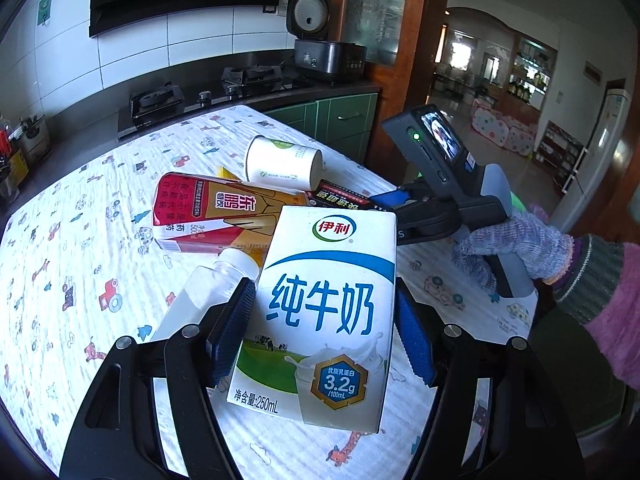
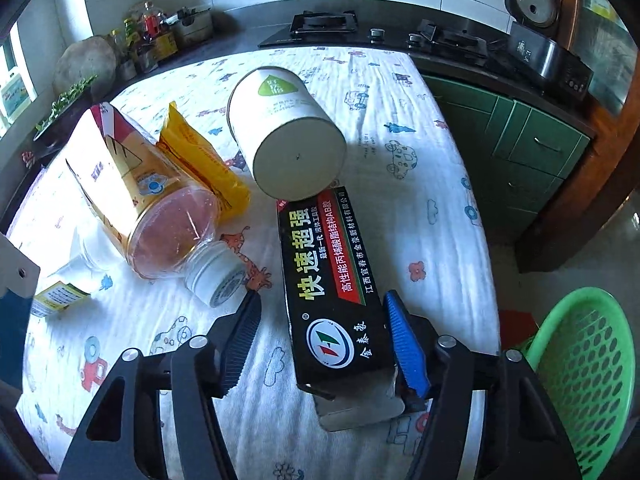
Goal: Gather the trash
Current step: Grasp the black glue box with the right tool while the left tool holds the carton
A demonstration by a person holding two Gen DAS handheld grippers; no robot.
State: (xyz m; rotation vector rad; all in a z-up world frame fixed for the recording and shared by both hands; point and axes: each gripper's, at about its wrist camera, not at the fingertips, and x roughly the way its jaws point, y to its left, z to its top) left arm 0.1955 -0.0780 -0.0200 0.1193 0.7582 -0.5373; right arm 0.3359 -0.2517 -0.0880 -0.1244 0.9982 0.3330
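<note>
My left gripper [image 1: 324, 288] is shut on a white and blue milk carton [image 1: 320, 300], held upright above the table with a pad on each side. My right gripper [image 2: 322, 296] stands open around the near end of a black glue box [image 2: 332, 280] lying on the table. The blue right pad touches the box and the left pad stands clear of it. A white paper cup [image 2: 288, 140] lies on its side past the box. A red and gold bottle [image 2: 160, 200], a yellow packet [image 2: 204, 160] and a clear plastic bottle [image 1: 200, 292] lie to the left.
The table [image 1: 80, 240] wears a white cartoon-print cloth. A green plastic basket [image 2: 588, 368] stands on the floor off its right edge. A gloved hand [image 1: 516, 244] holds the right gripper. Behind are a gas stove [image 1: 200, 92], a rice cooker [image 1: 312, 12] and green cabinets [image 2: 532, 148].
</note>
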